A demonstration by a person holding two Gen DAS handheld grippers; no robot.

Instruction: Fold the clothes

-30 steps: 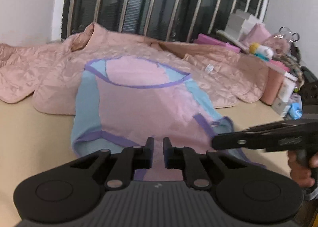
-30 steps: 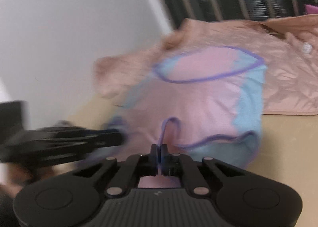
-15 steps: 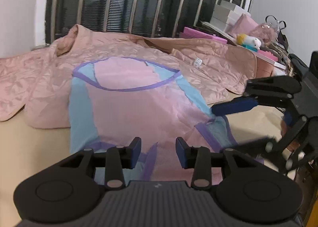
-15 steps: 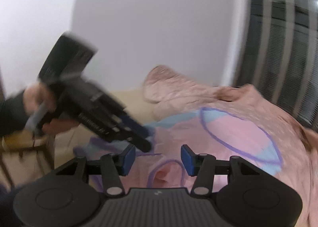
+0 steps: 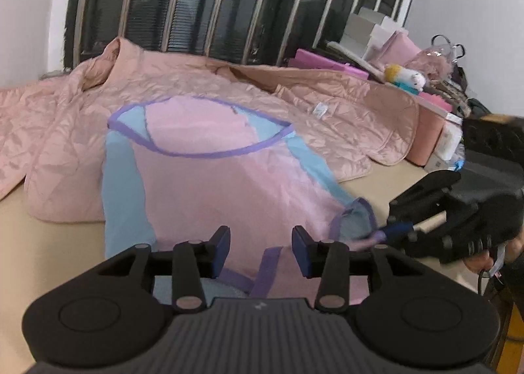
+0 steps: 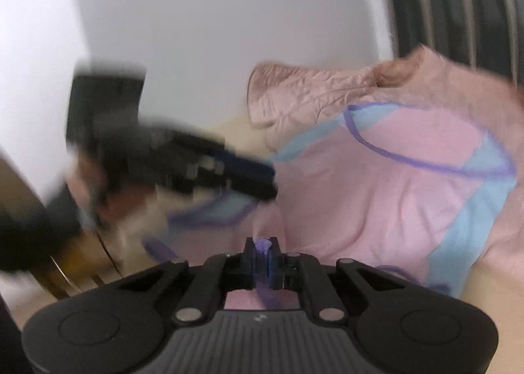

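Pink/blue top (image 5: 209, 184) lies flat mid-frame on the beige bed (image 5: 39, 243), upper part over a pink quilt (image 5: 344, 118); body looks spread w/ sleeves laid in, no real fold done yet imo. R gripper (image 6: 261, 251) jaws closing, purple hem trim pinched between pads, bottom centre of its view. L gripper (image 5: 260, 241) jaws partway apart, nothing between, hovering over near hem; remaining: fold body over + tidy.
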